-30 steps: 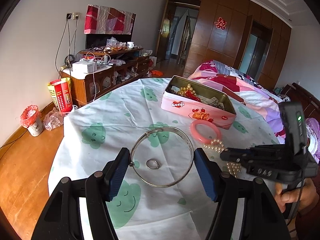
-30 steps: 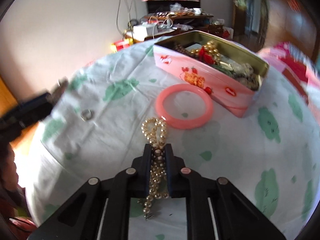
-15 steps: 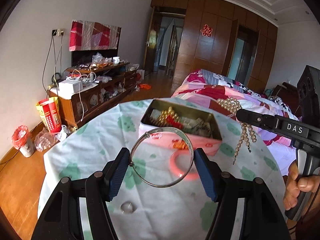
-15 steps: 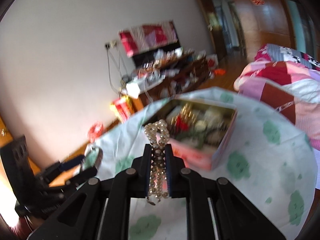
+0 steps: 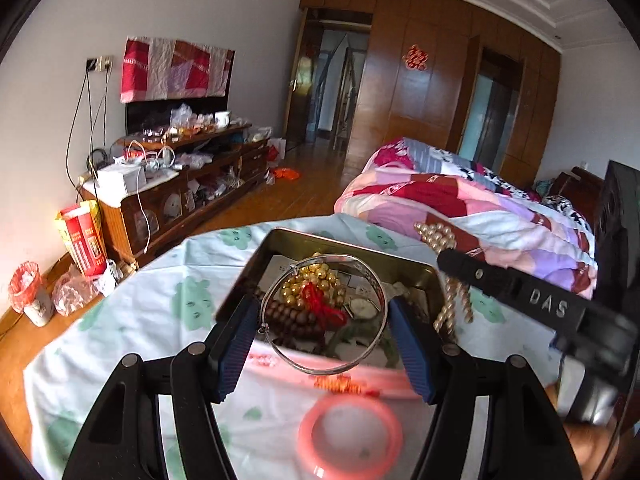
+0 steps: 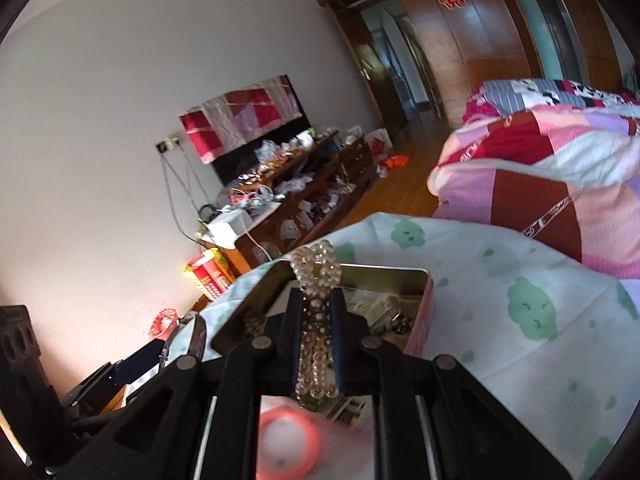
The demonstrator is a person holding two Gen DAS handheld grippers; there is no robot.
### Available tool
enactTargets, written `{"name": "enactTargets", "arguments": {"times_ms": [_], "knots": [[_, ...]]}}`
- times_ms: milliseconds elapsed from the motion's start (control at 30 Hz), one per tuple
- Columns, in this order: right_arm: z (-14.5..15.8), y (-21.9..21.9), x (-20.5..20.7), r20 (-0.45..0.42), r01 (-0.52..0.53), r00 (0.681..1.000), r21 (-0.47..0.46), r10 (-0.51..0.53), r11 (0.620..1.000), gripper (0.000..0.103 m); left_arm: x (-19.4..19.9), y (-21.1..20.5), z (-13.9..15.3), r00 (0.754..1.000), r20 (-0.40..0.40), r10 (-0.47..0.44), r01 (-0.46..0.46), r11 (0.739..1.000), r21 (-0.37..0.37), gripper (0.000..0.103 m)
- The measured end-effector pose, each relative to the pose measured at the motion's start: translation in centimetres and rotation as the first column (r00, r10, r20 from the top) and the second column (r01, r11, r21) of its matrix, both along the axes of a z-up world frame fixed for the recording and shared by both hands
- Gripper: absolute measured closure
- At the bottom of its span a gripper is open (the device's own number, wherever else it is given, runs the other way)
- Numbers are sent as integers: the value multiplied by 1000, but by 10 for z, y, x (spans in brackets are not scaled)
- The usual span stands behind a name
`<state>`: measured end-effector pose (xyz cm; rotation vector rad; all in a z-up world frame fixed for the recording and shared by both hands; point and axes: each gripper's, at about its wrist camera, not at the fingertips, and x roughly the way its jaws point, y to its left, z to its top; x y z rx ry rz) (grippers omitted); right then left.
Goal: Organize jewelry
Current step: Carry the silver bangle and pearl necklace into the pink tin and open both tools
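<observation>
A: 2 loads: where are they?
B: The left hand-held gripper (image 5: 324,330) grips the silver bangle (image 5: 323,314) flat above the tin's (image 5: 434,276) near edge; the right hand-held gripper (image 6: 316,330) clamps the pearl strand (image 6: 317,280) lengthwise, beside the tin's right edge.

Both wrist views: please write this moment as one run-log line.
left tool: shut on thin silver bangle | right tool: shut on pearl strand | both above open pink tin
</observation>
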<state>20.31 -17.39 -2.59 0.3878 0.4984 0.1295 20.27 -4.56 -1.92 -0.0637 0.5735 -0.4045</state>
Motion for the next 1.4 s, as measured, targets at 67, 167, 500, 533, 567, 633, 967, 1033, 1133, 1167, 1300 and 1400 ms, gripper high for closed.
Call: {"name": "enactTargets", "arguments": {"times_ms": [67, 167, 500, 533, 567, 633, 967, 1033, 1133, 1167, 1300, 1400], "knots": [[-9, -4, 9, -18, 12, 1000, 23, -12, 1000, 87, 10, -9, -8, 1000, -18, 11, -11, 1000, 28, 36], [-22, -5, 14, -39, 24, 999, 14, -24, 1000, 87, 20, -20, -19, 999, -35, 7, -5, 999, 53, 36], [-35, -10, 16, -81, 55, 995, -46, -58, 997, 87, 37, -43, -33, 998, -59, 16, -7, 987, 159, 36], [-36, -11, 16, -85, 56, 995, -43, -60, 997, 87, 39, -43, -33, 998, -59, 15, -6, 988, 157, 36], [-37, -12, 17, -88, 56, 994, -37, -59, 998, 87, 40, -43, -33, 998, -59, 15, -6, 988, 154, 36], [-39, -14, 18, -97, 58, 993, -22, -60, 998, 87, 40, -42, -33, 998, -62, 20, -10, 987, 158, 36], [-42, -11, 23, -114, 55, 992, -47, -60, 997, 87, 49, -45, -39, 993, -112, 23, -4, 987, 162, 36], [-42, -10, 23, -114, 53, 992, -48, -58, 997, 87, 49, -47, -40, 993, -112, 24, -5, 985, 171, 36], [-42, -8, 23, -114, 51, 992, -55, -57, 997, 87, 50, -48, -40, 993, -112, 26, -6, 985, 175, 36], [-42, -8, 23, -114, 51, 992, -54, -57, 997, 87, 50, -48, -40, 993, -112, 26, -6, 984, 175, 36], [-43, -6, 24, -116, 48, 992, -52, -54, 997, 87, 50, -50, -40, 993, -113, 29, -7, 981, 193, 36], [-43, -6, 24, -117, 45, 992, -52, -51, 998, 86, 51, -51, -41, 993, -113, 31, -8, 980, 199, 36]]}}
